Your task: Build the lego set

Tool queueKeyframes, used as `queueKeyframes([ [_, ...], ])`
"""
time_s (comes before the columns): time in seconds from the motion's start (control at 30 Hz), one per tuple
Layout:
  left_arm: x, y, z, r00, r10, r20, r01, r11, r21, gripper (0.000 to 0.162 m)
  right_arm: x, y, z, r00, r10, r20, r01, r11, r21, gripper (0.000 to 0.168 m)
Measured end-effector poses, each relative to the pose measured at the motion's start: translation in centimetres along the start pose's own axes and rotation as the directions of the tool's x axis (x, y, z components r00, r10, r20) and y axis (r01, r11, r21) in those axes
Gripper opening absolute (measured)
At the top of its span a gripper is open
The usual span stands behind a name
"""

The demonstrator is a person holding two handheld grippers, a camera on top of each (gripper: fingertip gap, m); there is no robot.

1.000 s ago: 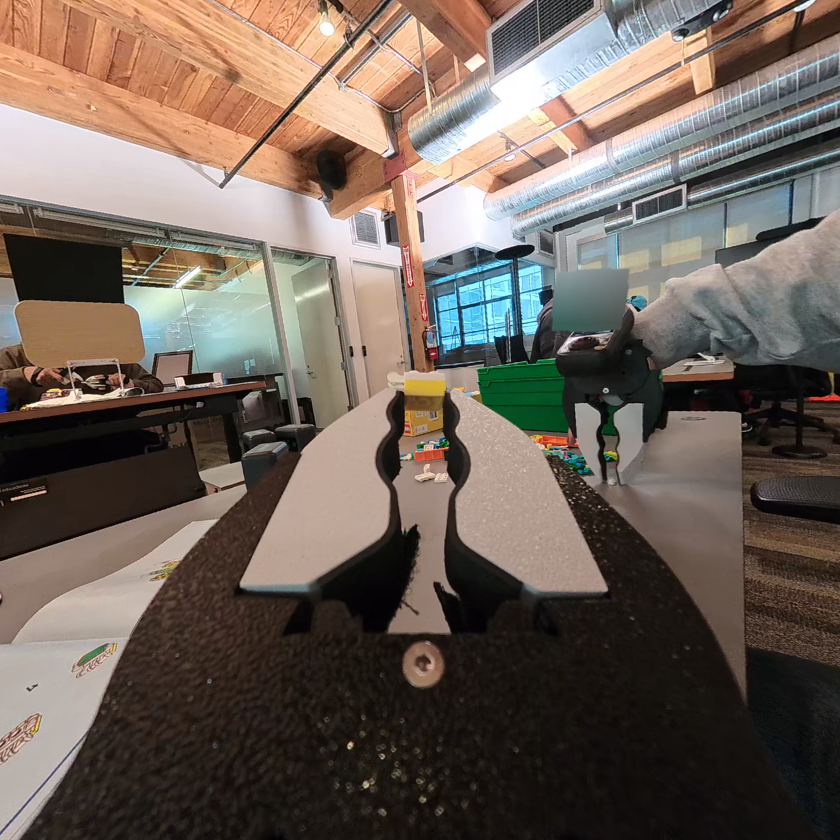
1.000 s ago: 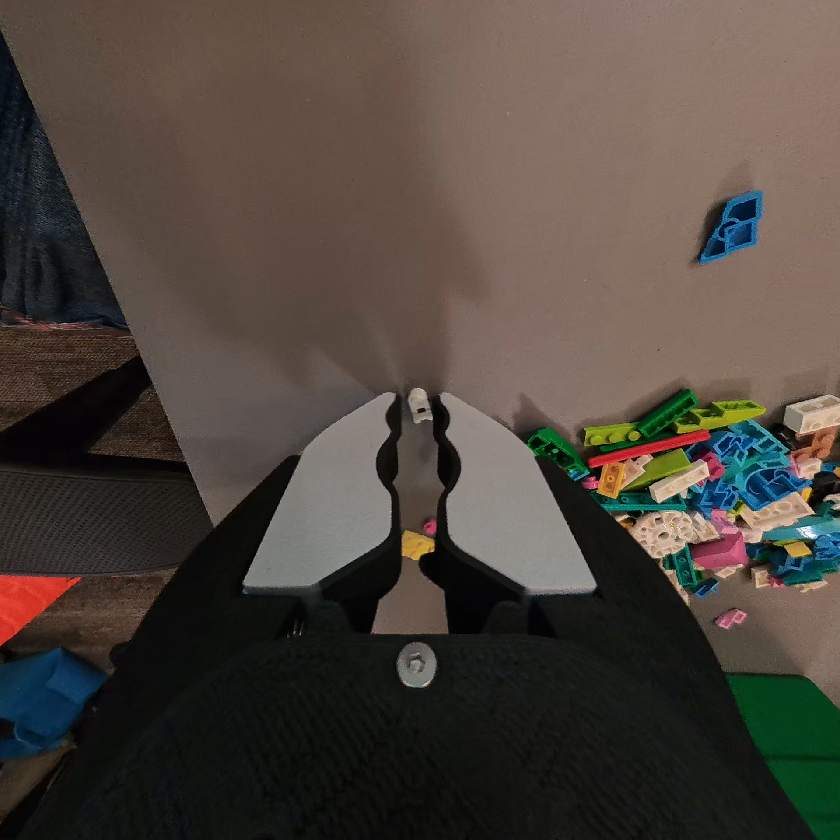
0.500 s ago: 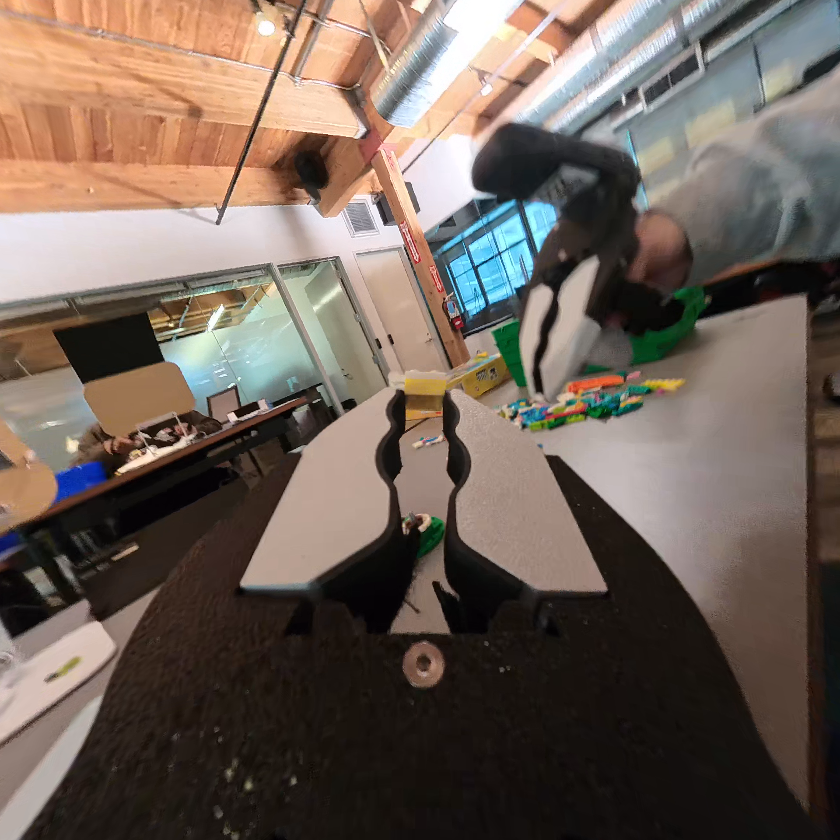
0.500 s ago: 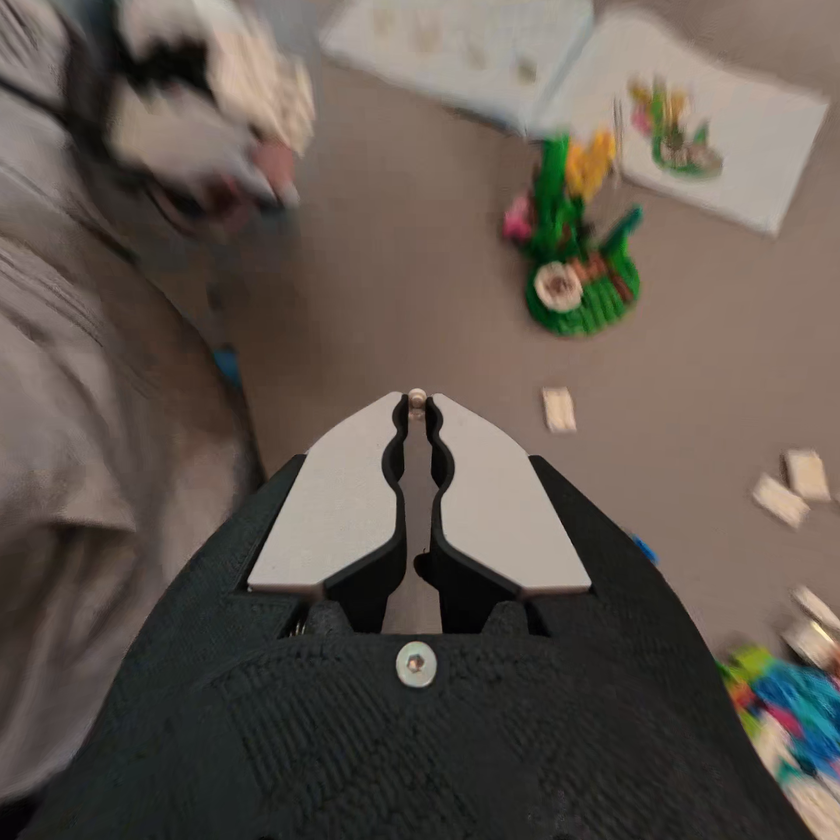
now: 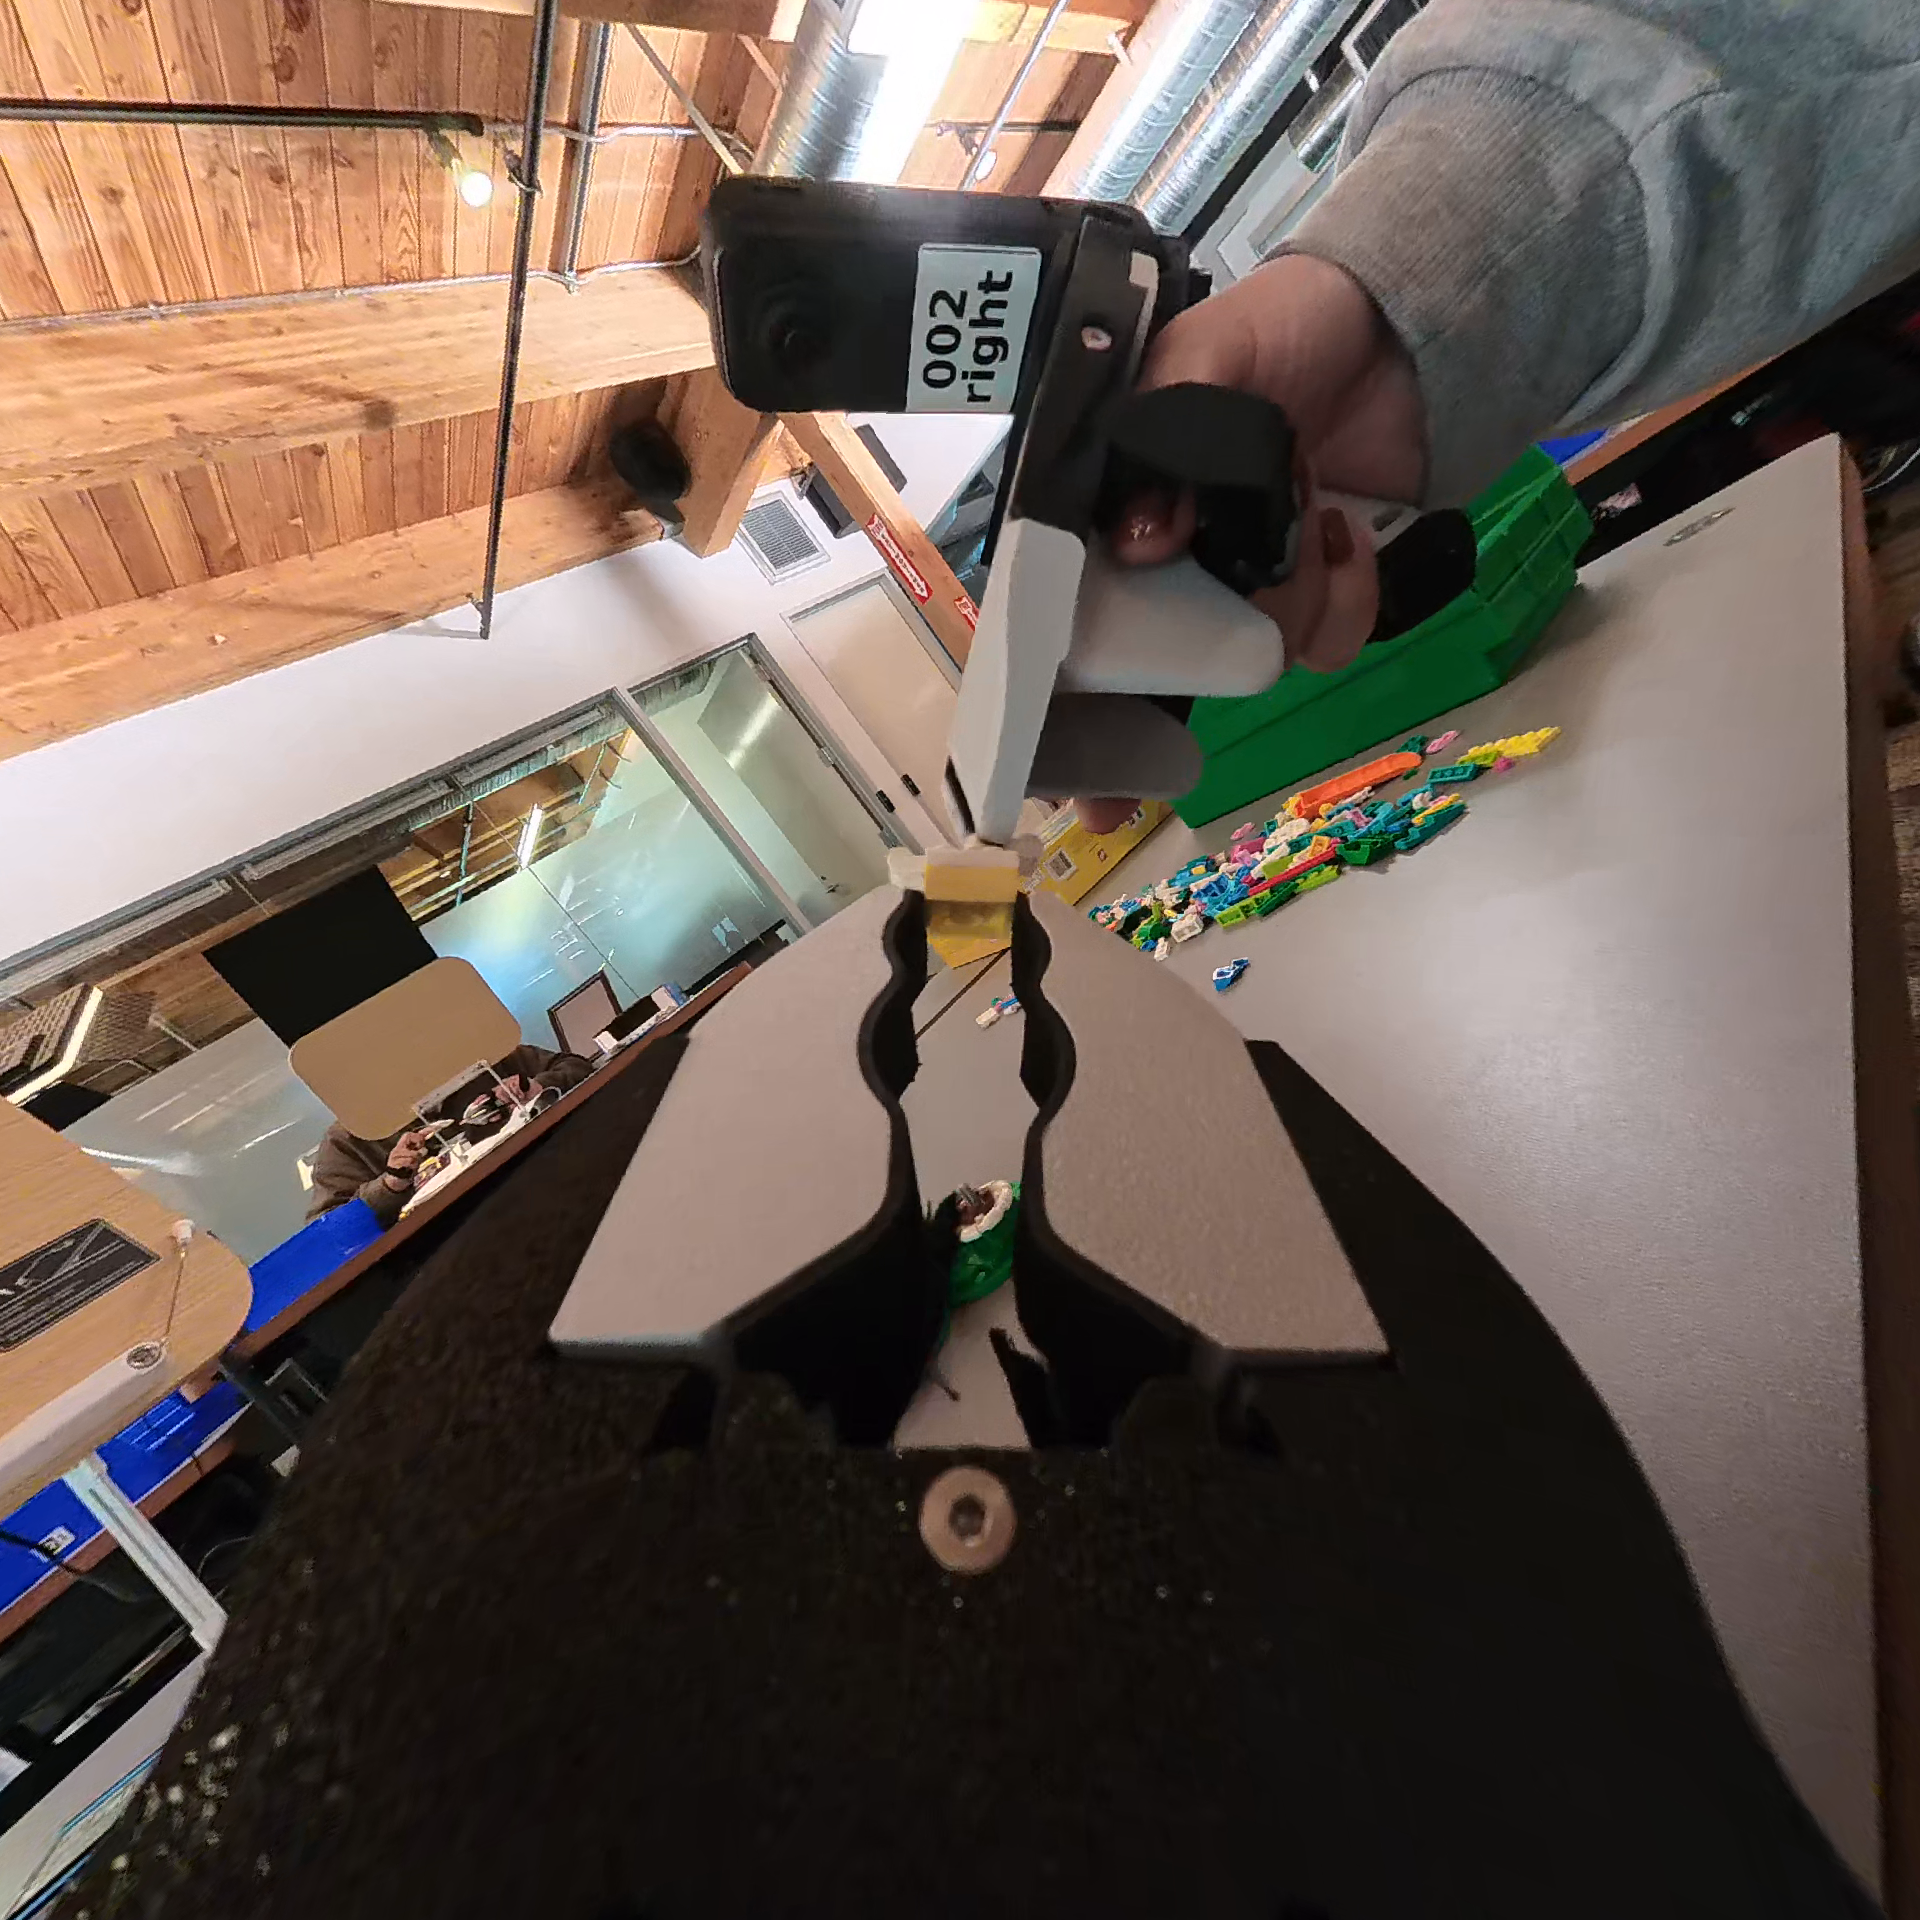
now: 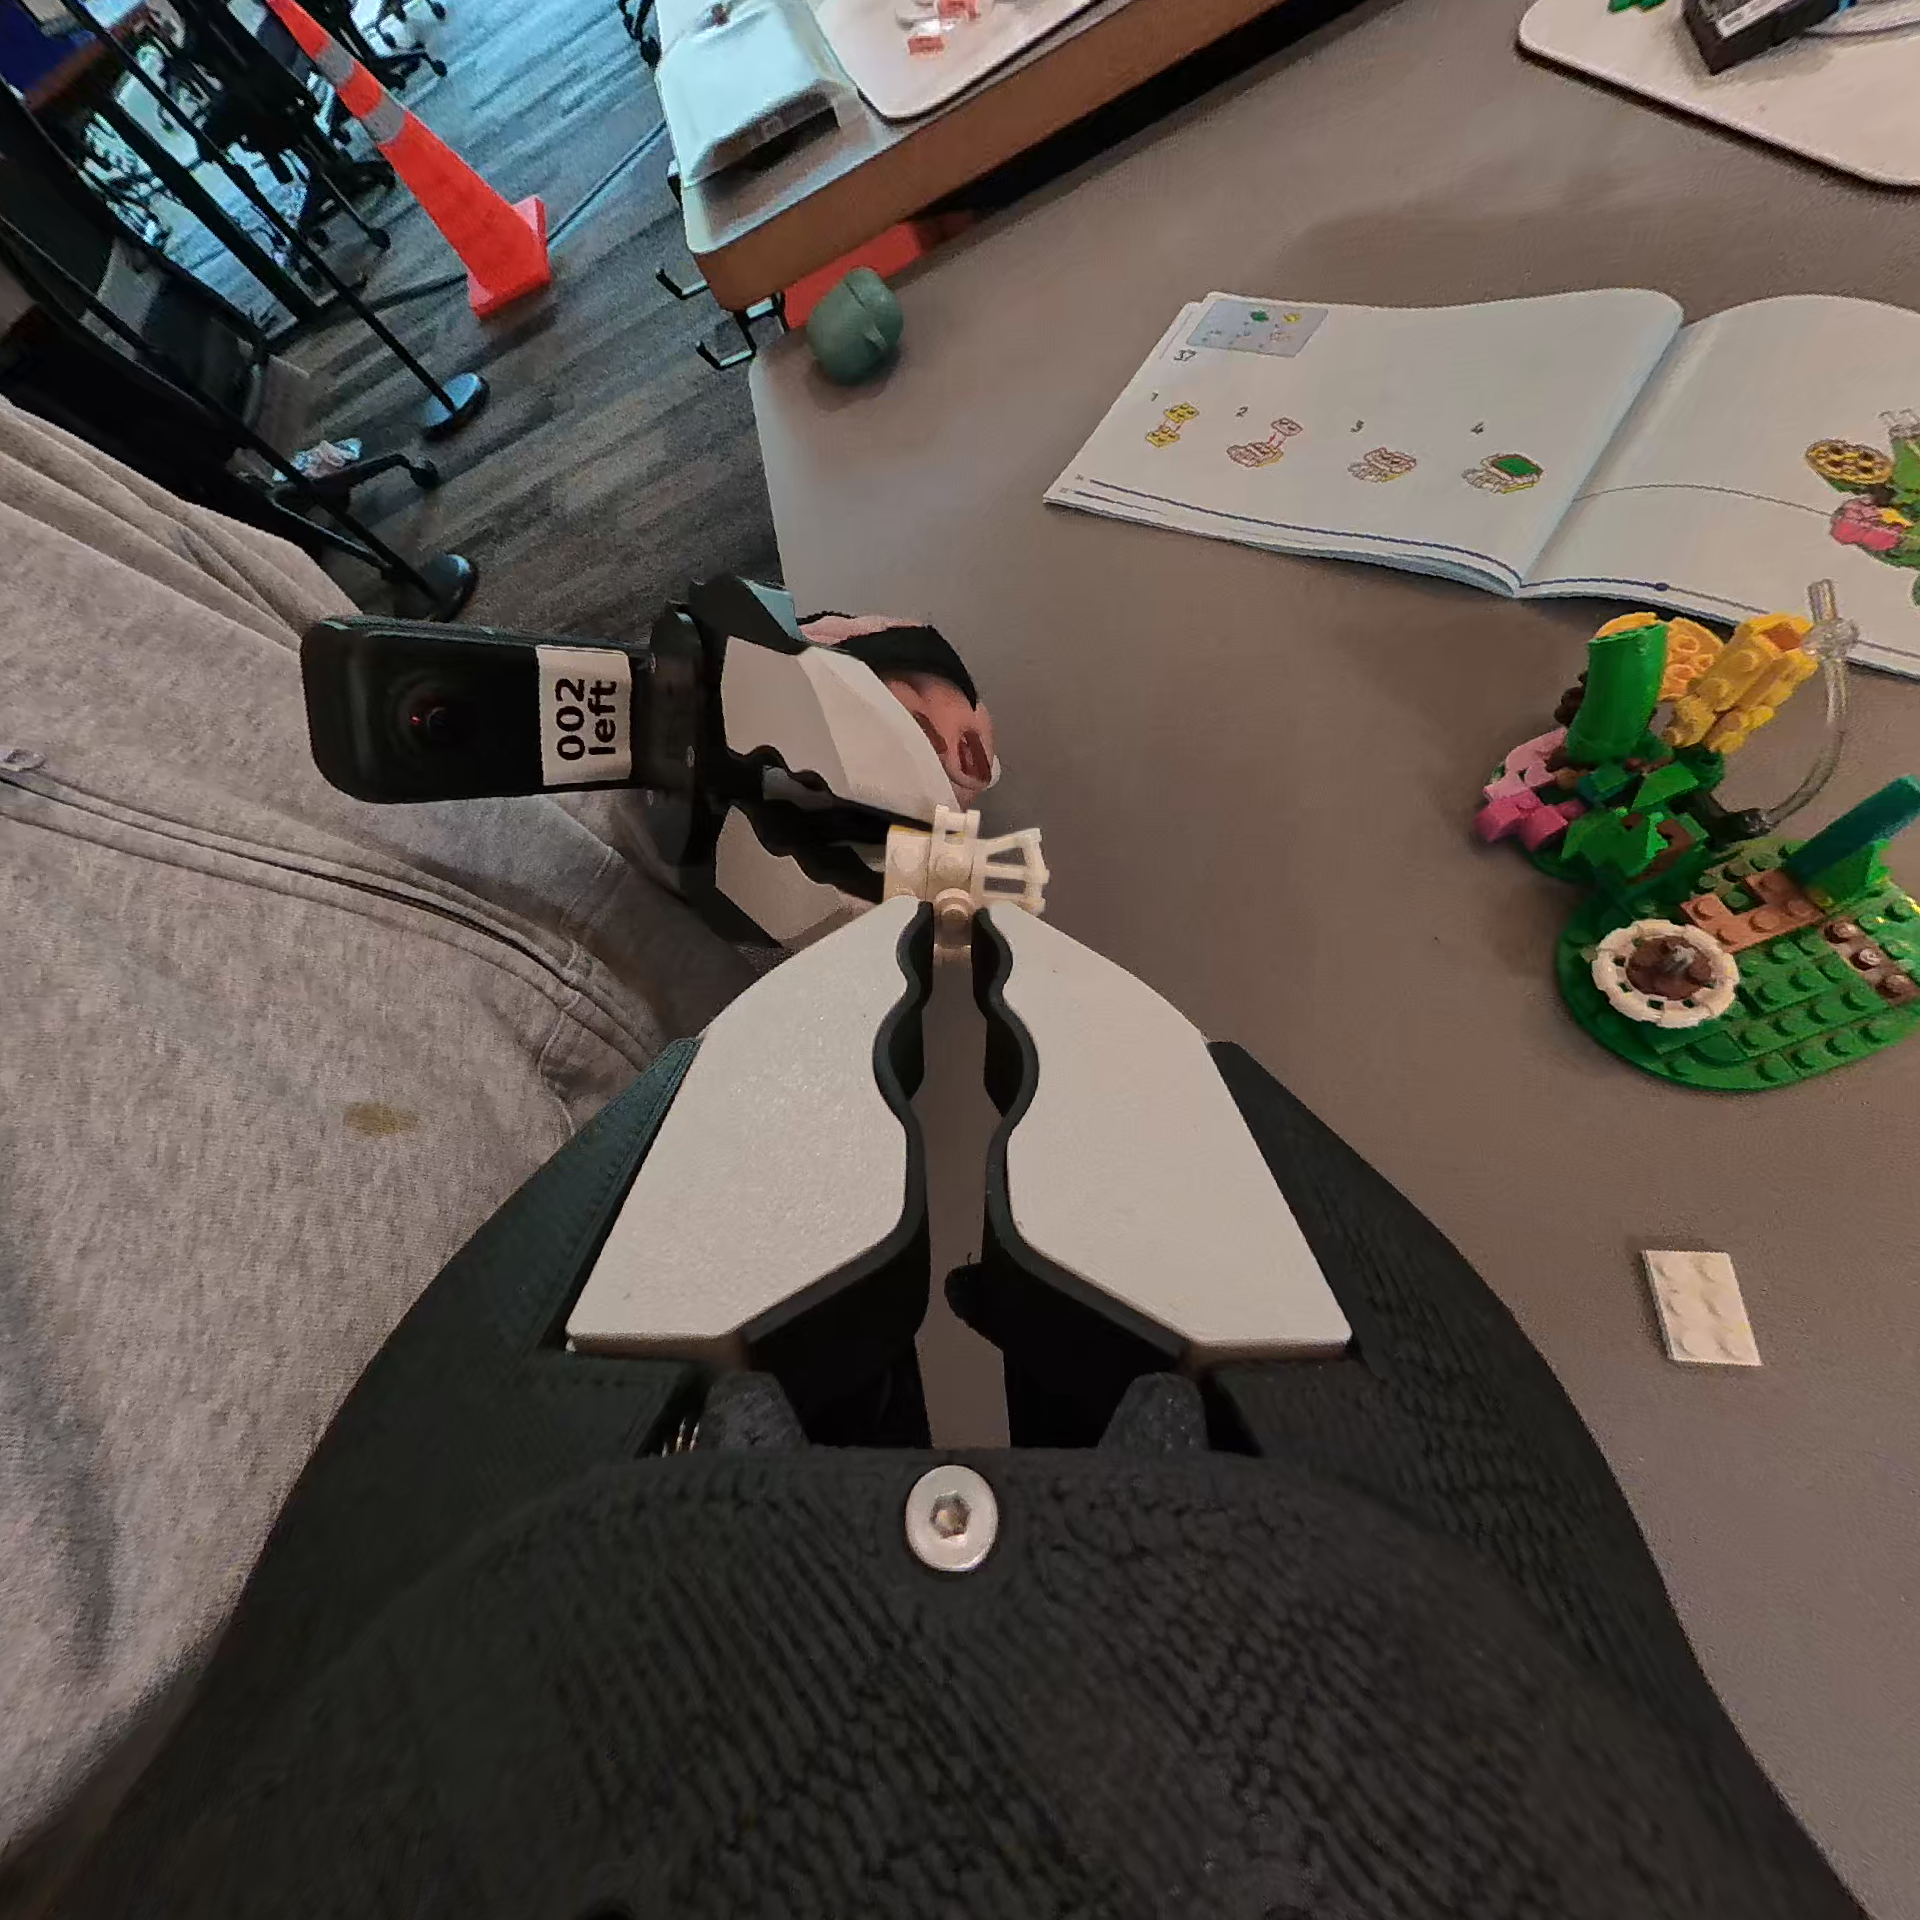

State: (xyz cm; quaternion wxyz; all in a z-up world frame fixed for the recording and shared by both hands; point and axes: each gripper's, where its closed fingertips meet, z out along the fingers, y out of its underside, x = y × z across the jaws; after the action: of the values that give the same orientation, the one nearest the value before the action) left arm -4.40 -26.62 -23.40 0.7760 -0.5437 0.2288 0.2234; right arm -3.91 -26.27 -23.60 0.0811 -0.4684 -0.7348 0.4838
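My left gripper [image 5: 966,914] is shut on a small yellow and white lego sub-assembly [image 5: 971,888], held in the air above the grey table [image 5: 1558,1039]. My right gripper [image 6: 948,914] is shut on a tiny white stud piece [image 6: 948,925]. That piece touches the white fan-shaped sub-assembly [image 6: 966,857] held by the left gripper [image 6: 894,826]. In the left wrist view the right gripper [image 5: 977,826] comes down from above onto the sub-assembly. The green lego model [image 6: 1745,935] with yellow and pink flowers stands on the table to the right.
An open instruction booklet [image 6: 1455,447] lies behind the model. A white flat plate [image 6: 1701,1306] lies near the right gripper. A pile of loose coloured bricks [image 5: 1330,842] and a green bin [image 5: 1455,644] sit at the far side. A grey sleeve [image 6: 208,935] fills the left. Only a small space, under 4 cm, lies between the two pairs of fingers. The green lego model [image 6: 1745,935] is about 20 cm from both grippers' fingertips.
My right gripper lifted the tiny white piece from the table by the brick pile and swung it over to the left gripper's sub-assembly. The left gripper tilted and stayed shut.
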Motion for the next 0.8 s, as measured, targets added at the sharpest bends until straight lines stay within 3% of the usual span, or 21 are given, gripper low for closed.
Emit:
queueKeyframes([
  [0.57,0.2,-0.5,-0.2,0.995,-0.090,-0.049,0.092,0.995,0.045,0.015,-0.7,0.2,0.5,0.991,0.117,0.068,-0.114,0.992,-0.048,0.005],
  [0.8,1.3,-0.4,0.0,0.996,-0.026,-0.088,0.029,0.999,0.027,0.016,-0.7,1.2,0.3,0.986,0.160,0.053,-0.152,0.978,-0.143,0.005],
])
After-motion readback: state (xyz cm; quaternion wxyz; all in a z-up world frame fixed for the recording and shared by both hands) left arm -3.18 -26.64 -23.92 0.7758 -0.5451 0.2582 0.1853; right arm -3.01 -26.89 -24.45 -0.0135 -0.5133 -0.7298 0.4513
